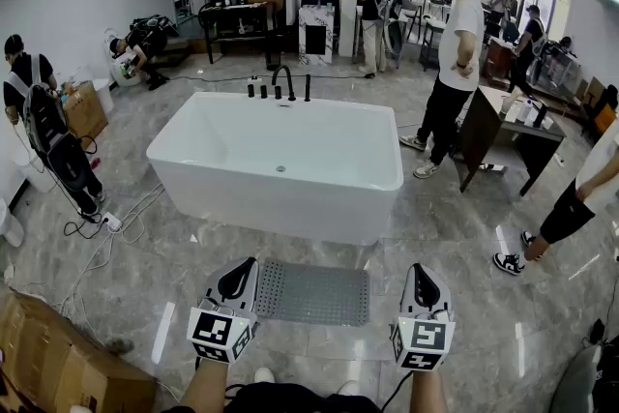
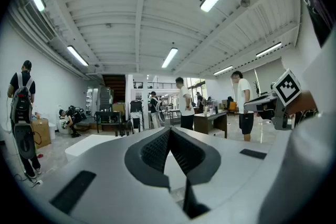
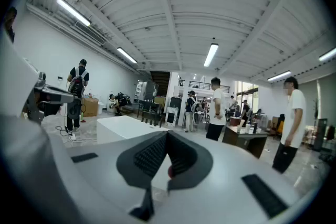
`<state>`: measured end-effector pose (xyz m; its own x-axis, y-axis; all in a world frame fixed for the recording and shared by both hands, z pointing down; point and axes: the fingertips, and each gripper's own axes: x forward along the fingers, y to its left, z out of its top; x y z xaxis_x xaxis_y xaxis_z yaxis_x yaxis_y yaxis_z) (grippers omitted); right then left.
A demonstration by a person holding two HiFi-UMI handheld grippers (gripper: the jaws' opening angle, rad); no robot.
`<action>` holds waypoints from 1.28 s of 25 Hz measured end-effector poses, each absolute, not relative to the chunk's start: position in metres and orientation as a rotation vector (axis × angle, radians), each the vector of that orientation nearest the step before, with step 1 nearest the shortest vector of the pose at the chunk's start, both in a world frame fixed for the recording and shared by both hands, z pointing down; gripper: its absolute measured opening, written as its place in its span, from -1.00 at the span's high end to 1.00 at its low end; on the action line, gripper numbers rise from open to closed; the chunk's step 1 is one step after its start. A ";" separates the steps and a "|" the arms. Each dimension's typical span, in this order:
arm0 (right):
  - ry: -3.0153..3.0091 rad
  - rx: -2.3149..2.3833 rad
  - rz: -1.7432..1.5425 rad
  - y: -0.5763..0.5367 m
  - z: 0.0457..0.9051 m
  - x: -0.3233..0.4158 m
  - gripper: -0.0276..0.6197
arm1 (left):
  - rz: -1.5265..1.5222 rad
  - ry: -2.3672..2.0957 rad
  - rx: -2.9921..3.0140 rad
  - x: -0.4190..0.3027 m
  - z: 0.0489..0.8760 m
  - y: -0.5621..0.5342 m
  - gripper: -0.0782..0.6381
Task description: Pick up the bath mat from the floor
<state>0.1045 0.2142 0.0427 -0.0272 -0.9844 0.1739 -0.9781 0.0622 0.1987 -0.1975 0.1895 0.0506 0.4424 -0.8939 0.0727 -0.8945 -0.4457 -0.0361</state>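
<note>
Hovering shut and empty, left gripper (image 1: 240, 271) and right gripper (image 1: 419, 276) flank grey bath mat (image 1: 312, 292) flat between them; likely light, floppy, perforated; pinch near edge

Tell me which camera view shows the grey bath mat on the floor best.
The head view. It shows nearly the whole grey, perforated rectangular bath mat lying flat on the floor in front of the white bathtub. The left and right gripper views look level across the room and show none of the mat.
</note>
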 end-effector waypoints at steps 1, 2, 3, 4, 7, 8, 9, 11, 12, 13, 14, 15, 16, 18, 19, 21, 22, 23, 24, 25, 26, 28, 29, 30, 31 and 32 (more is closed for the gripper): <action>-2.081 1.984 -0.035 0.213 0.044 0.107 0.85 | 0.132 -1.652 2.661 -0.195 0.051 0.189 0.76; -2.084 1.983 -0.034 0.213 0.045 0.109 0.85 | 0.137 -1.654 2.660 -0.193 0.052 0.188 0.76; -2.086 1.982 -0.032 0.212 0.045 0.110 0.85 | 0.142 -1.656 2.660 -0.191 0.053 0.188 0.76; -2.088 1.982 -0.029 0.212 0.046 0.112 0.85 | 0.147 -1.658 2.660 -0.190 0.054 0.188 0.76; -2.091 1.984 -0.025 0.213 0.047 0.116 0.85 | 0.168 -1.657 2.662 -0.187 0.056 0.191 0.76; -2.091 1.986 -0.021 0.214 0.047 0.118 0.85 | 0.177 -1.659 2.662 -0.186 0.056 0.192 0.76; -2.090 1.988 -0.016 0.215 0.047 0.120 0.85 | 0.183 -1.660 2.661 -0.185 0.057 0.193 0.76; -2.086 1.987 -0.017 0.216 0.049 0.124 0.85 | 0.188 -1.658 2.663 -0.180 0.056 0.195 0.76; -2.086 1.987 -0.027 0.217 0.049 0.126 0.85 | 0.195 -1.657 2.664 -0.177 0.056 0.196 0.76; -2.087 1.988 -0.039 0.219 0.048 0.128 0.85 | 0.206 -1.656 2.664 -0.175 0.057 0.197 0.76; -2.090 1.990 -0.050 0.220 0.047 0.130 0.85 | 0.218 -1.655 2.662 -0.173 0.058 0.198 0.76; -2.097 1.990 -0.055 0.221 0.046 0.134 0.85 | 0.227 -1.655 2.657 -0.170 0.058 0.198 0.76; -2.108 1.987 -0.053 0.222 0.046 0.138 0.85 | 0.231 -1.658 2.652 -0.167 0.058 0.199 0.76; -2.130 1.975 -0.037 0.223 0.048 0.147 0.85 | 0.235 -1.673 2.642 -0.161 0.057 0.201 0.76; -2.140 1.968 -0.032 0.223 0.050 0.152 0.85 | 0.244 -1.687 2.639 -0.158 0.056 0.202 0.76; -2.153 1.954 -0.017 0.225 0.053 0.162 0.85 | 0.279 -1.719 2.632 -0.151 0.055 0.206 0.76; -2.159 1.947 -0.006 0.227 0.056 0.169 0.85 | 0.297 -1.734 2.629 -0.147 0.055 0.210 0.76; -2.165 1.939 0.003 0.229 0.058 0.175 0.85 | 0.308 -1.750 2.624 -0.144 0.055 0.214 0.76; -2.174 1.929 0.009 0.228 0.060 0.180 0.85 | 0.309 -1.766 2.619 -0.140 0.054 0.216 0.76; -2.184 1.919 0.013 0.227 0.062 0.184 0.85 | 0.309 -1.778 2.613 -0.137 0.053 0.218 0.76; -2.195 1.910 0.017 0.225 0.063 0.188 0.85 | 0.314 -1.783 2.607 -0.134 0.054 0.218 0.76; -2.211 1.894 0.029 0.222 0.066 0.193 0.85 | 0.349 -1.778 2.592 -0.130 0.062 0.219 0.76; -2.215 1.886 0.033 0.221 0.067 0.196 0.85 | 0.363 -1.777 2.581 -0.129 0.066 0.219 0.76; -2.216 1.881 0.035 0.220 0.068 0.199 0.85 | 0.365 -1.780 2.570 -0.129 0.068 0.219 0.76; -2.216 1.879 0.034 0.218 0.069 0.201 0.85 | 0.358 -1.785 2.560 -0.129 0.068 0.218 0.76; -2.214 1.880 0.034 0.215 0.068 0.203 0.85 | 0.349 -1.790 2.554 -0.129 0.067 0.215 0.76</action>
